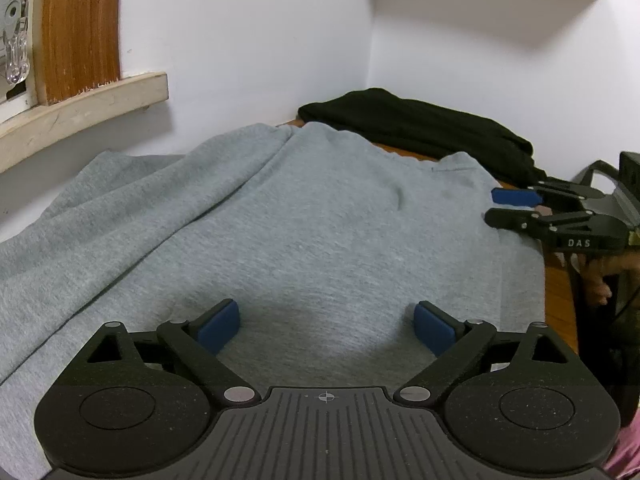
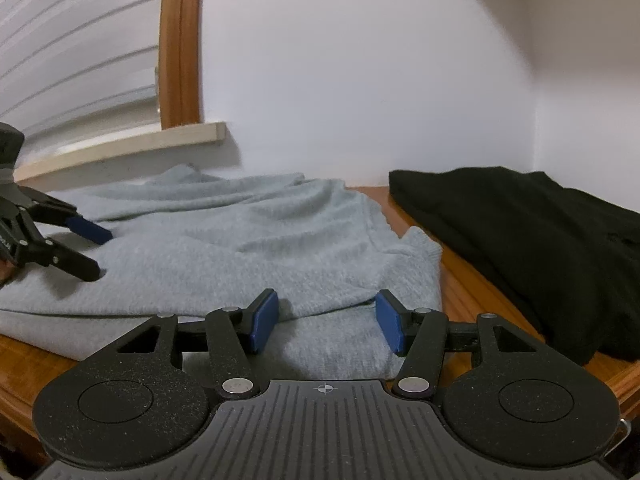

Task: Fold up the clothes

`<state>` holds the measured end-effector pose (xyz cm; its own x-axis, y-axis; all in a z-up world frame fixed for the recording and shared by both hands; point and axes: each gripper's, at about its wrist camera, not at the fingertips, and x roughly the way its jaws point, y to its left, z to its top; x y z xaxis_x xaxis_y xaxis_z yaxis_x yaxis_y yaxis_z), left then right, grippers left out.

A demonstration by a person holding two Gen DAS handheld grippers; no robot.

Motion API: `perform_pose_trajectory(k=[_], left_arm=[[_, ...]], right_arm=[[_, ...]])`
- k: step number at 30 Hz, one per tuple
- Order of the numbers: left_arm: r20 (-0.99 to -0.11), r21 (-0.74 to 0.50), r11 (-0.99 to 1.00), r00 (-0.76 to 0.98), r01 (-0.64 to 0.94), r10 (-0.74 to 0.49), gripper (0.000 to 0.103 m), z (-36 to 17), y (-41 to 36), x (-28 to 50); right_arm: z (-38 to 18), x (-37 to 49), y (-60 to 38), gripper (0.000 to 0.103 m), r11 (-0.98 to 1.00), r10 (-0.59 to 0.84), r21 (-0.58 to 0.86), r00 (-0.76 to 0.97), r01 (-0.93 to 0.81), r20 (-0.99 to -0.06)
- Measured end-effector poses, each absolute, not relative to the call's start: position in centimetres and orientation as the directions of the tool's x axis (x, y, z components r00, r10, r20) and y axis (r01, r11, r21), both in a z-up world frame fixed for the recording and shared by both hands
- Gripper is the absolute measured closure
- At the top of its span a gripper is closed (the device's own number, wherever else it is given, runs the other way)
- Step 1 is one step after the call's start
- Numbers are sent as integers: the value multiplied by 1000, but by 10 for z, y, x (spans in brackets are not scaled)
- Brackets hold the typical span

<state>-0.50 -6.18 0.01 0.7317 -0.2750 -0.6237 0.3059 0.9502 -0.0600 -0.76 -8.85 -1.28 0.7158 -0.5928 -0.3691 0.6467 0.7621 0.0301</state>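
Note:
A grey sweatshirt lies spread over a wooden table, with a sleeve folded across its left side. My left gripper hovers open just above its near middle, nothing between the blue pads. In the right wrist view that gripper shows at the left, over the cloth. My right gripper is open at the sweatshirt's side edge. A folded layer of the edge lies between its pads, and they do not press on it. The left wrist view shows the right gripper at the cloth's right edge.
A black garment lies folded at the table's far corner against the white walls; it also shows on the right. A window sill with a wooden frame juts out on the left. A person's hand holds the right gripper.

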Motion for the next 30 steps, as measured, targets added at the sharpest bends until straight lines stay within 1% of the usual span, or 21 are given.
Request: perform_pose_trajectory(k=[1, 3, 5, 7, 9, 11, 13, 17, 19, 22, 25, 28, 30], left_arm=[[-624, -59, 951, 732, 304, -273, 6, 0, -62, -5], [-625, -62, 950, 730, 306, -276, 5, 0, -63, -5], [-626, -67, 949, 727, 309, -281, 3, 0, -63, -4], [-634, -57, 944, 719, 325, -286, 2, 2, -66, 2], [-635, -44, 941, 718, 334, -285, 2, 5, -68, 9], [-628, -43, 941, 723, 336, -287, 2, 8, -68, 15], [-634, -37, 940, 719, 340, -285, 2, 3, -67, 19], [-633, -29, 939, 721, 342, -282, 2, 0, -66, 20], [-636, -17, 940, 722, 341, -274, 2, 0, -68, 19], [-639, -5, 941, 722, 340, -264, 1, -1, -69, 19], [-641, -3, 941, 722, 338, -262, 1, -1, -70, 18], [-641, 4, 942, 724, 336, -256, 1, -2, -71, 17], [-641, 4, 942, 724, 336, -255, 1, -1, -71, 16]], right_arm=[[-10, -6, -88, 48, 760, -594, 27, 712, 649, -375], [-5, -5, -82, 47, 752, -605, 52, 719, 657, -342], [-6, 1, -78, 47, 772, -576, 78, 746, 631, -333], [-15, 11, -71, 46, 786, -577, 33, 751, 618, -322], [-23, 19, -66, 42, 797, -574, 0, 757, 604, -312], [-24, 14, -70, 42, 802, -559, 39, 772, 596, -304], [-24, 11, -71, 42, 817, -542, 26, 783, 576, -305], [-25, 4, -73, 42, 829, -522, 42, 798, 558, -300], [-22, 4, -72, 41, 830, -520, 36, 794, 557, -314], [-10, 4, -72, 38, 837, -507, 7, 780, 548, -366], [0, 1, -66, 38, 822, -547, -35, 770, 568, -328], [5, 7, -65, 39, 831, -534, -2, 797, 556, -283], [3, 17, -70, 41, 843, -514, -5, 802, 538, -305]])
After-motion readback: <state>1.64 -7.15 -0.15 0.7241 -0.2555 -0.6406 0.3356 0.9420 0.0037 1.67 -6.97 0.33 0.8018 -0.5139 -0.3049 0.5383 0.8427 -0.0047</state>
